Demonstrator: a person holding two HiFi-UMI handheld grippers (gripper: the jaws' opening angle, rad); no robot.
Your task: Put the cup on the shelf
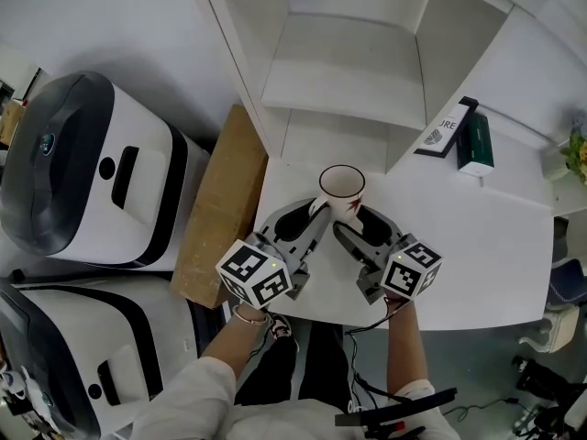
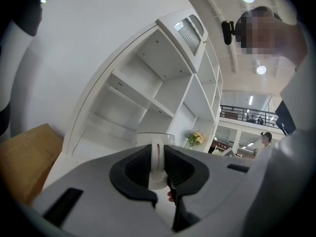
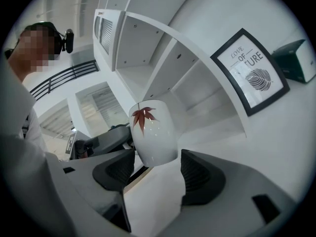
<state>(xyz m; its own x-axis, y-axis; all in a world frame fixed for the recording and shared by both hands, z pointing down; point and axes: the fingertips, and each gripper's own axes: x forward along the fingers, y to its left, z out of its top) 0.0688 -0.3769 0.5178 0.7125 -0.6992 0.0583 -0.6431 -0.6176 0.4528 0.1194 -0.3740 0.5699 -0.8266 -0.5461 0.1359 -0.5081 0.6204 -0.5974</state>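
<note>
Progress: early. The white cup [image 1: 342,189], with a red maple leaf on its side, is in hand but not yet on the shelf. It sits upright over the white table [image 1: 477,246], just in front of the open shelf unit. The nearest shelf board [image 1: 344,85] is bare, as are the compartments around it. We judge that the whole carry forward and up into a compartment is left, then the set-down and the release. We cannot tell whether the cup's base touches the tabletop.

Grip: the left gripper [image 1: 312,216] has its jaws closed on the cup's handle, which stands pinched between the dark pads in the left gripper view. The right gripper [image 1: 356,227] has its jaws wide apart. The cup's lower body sits at the mouth of that gap and the pads do not press on it.

Pose: both forearms enter from the bottom edge of the head view. The two grippers converge in a V on the cup, left from the handle side and right from the leaf side. Both point roughly level toward the shelf, marker cubes facing up.

Bystanders: a framed leaf print [image 1: 447,128] and a dark green carton [image 1: 476,143] stand to the right, well clear of the cup.
</note>
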